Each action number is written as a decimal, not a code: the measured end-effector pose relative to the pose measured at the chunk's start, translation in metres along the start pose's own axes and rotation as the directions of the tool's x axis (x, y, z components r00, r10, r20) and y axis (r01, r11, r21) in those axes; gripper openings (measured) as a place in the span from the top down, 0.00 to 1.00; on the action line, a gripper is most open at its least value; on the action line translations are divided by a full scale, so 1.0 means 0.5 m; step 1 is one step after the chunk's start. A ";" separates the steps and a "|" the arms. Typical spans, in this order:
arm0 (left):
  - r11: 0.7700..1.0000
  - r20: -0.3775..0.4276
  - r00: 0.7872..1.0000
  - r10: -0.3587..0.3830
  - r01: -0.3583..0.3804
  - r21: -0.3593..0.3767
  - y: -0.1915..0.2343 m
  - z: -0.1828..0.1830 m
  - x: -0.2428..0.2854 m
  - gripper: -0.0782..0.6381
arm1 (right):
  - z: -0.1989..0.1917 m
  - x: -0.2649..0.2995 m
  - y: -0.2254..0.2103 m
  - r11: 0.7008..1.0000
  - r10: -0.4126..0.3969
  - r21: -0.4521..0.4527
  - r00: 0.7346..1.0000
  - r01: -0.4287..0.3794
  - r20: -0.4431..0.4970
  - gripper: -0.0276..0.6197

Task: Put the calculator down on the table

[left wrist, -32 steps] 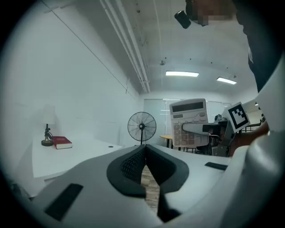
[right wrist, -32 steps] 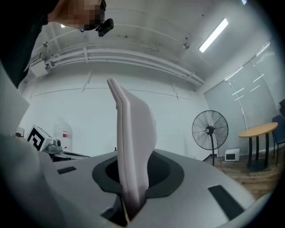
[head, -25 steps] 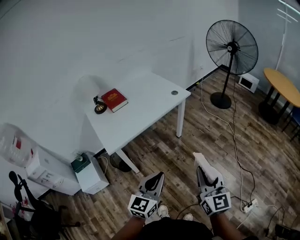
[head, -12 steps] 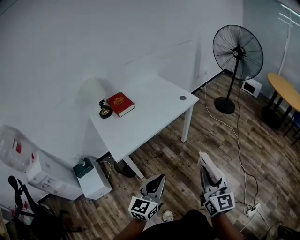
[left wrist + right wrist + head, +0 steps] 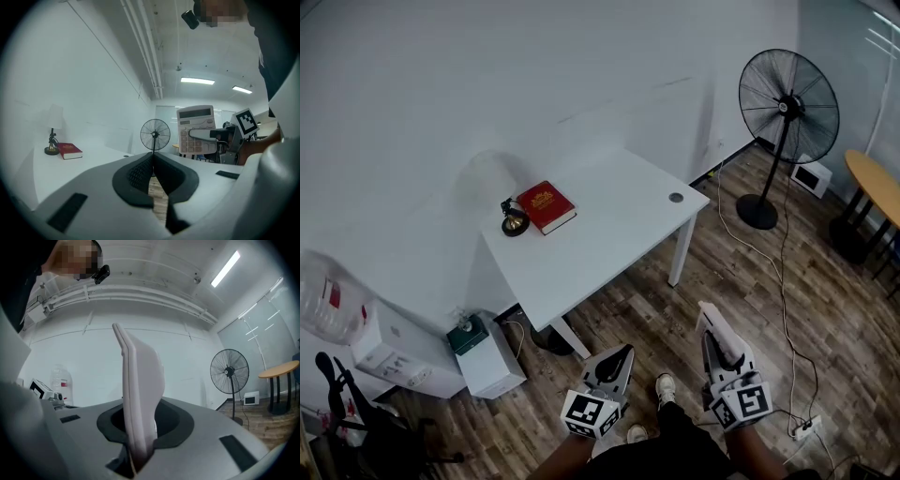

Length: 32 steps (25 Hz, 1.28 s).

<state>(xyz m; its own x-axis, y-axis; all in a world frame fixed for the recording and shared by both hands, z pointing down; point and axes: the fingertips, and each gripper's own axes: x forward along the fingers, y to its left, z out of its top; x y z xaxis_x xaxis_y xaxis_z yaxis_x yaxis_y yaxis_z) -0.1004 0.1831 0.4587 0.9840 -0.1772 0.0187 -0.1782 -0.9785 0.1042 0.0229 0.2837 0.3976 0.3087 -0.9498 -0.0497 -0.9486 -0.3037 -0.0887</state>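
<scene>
A white calculator (image 5: pixel 712 328) stands on edge above the wooden floor with my right gripper (image 5: pixel 719 352) shut on its lower end. In the right gripper view the calculator (image 5: pixel 138 390) rises edge-on between the dark pads. The left gripper view shows its keypad face (image 5: pixel 196 129) off to the right. My left gripper (image 5: pixel 615 362) hangs beside the right one; its jaws meet at the tips (image 5: pixel 153 157) with nothing between them. The white table (image 5: pixel 609 246) lies ahead of both grippers, a short way off.
A red book (image 5: pixel 547 206) and a small dark lamp (image 5: pixel 514 221) sit at the table's far left. A standing fan (image 5: pixel 787 103) and a round wooden table (image 5: pixel 876 184) are at the right. A white box (image 5: pixel 486 354) stands left of the table legs. Cables and a power strip (image 5: pixel 804 428) lie on the floor.
Both grippers have moved level toward the table along with the person, so the table looks nearer. The calculator stays in the right gripper, and the left jaws stay together.
</scene>
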 end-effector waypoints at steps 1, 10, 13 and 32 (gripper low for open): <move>1.000 -0.003 1.000 -0.002 0.002 -0.002 0.008 0.000 0.010 0.86 | 0.000 0.013 -0.006 1.000 0.002 0.001 1.000 -0.002 0.001 0.80; 1.000 -0.028 0.999 0.020 -0.020 0.009 0.068 0.001 0.142 0.86 | -0.019 0.150 -0.107 1.000 0.012 0.025 1.000 -0.012 -0.002 0.80; 1.000 -0.039 0.999 0.023 -0.023 0.022 0.080 0.007 0.195 0.86 | -0.023 0.199 -0.148 0.998 0.024 0.056 1.000 -0.023 -0.009 0.80; 0.979 -0.023 0.979 0.202 -0.202 0.019 0.200 0.039 0.438 0.86 | -0.014 0.471 -0.270 0.974 0.219 0.055 0.976 -0.218 -0.014 0.80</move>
<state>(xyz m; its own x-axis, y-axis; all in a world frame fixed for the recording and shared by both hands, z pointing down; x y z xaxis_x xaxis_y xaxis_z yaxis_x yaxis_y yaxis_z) 0.0974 0.0443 0.4539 0.9274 -0.3688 0.0621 -0.3730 -0.9244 0.0797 0.2231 0.1007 0.4048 0.0921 -0.9943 -0.0541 -0.9879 -0.0844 -0.1300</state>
